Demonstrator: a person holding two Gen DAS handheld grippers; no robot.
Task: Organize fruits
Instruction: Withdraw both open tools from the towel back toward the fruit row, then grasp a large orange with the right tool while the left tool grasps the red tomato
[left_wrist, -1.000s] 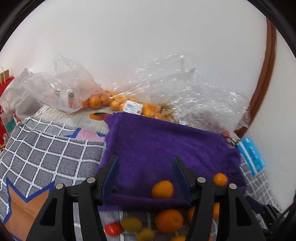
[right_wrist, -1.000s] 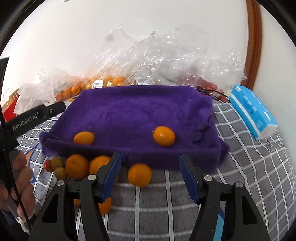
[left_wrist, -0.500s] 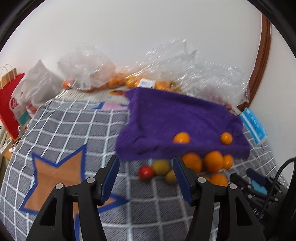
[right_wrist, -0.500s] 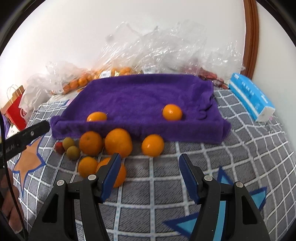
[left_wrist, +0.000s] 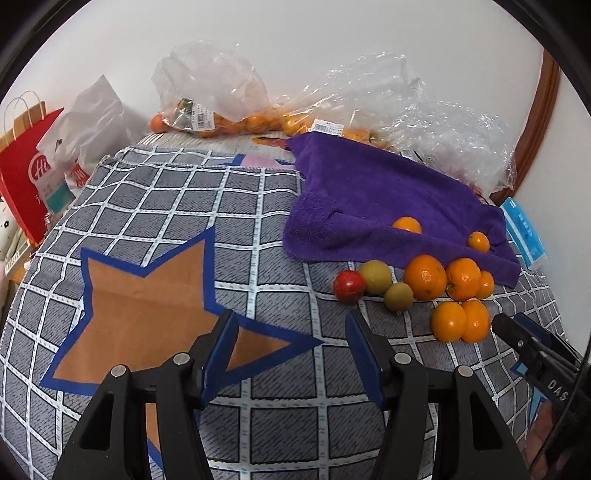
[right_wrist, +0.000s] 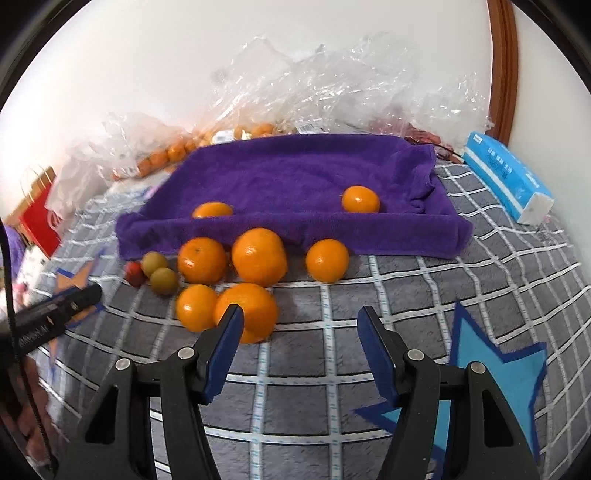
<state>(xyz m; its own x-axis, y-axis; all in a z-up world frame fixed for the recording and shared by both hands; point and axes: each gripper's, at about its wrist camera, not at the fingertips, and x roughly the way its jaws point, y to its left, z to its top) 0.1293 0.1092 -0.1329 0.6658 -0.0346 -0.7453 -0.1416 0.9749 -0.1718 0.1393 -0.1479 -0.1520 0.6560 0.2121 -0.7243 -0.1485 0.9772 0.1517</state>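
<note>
2 small oranges (right_wrist: 360, 199) sit on the purple towel (right_wrist: 295, 173), whose long axis runs left to right. 5 more oranges (right_wrist: 258, 254) cluster against its near edge. Left gripper (left_wrist: 290, 343) and right gripper (right_wrist: 299, 332) hover, jaws apart, empty.

- Left gripper (left_wrist: 290, 332) hangs over the checked cloth (left_wrist: 166, 206), jaws apart, nothing between them.
- Purple towel (left_wrist: 373, 188) lies up right, two small oranges (left_wrist: 406, 224) resting on it.
- Just below its edge: a red fruit (left_wrist: 349, 286), two green fruits (left_wrist: 376, 271), a cluster of oranges (left_wrist: 424, 277).
- Right gripper (left_wrist: 532, 339) pokes in at the right edge.
- Plastic bags (left_wrist: 210, 81) along the wall.
</note>
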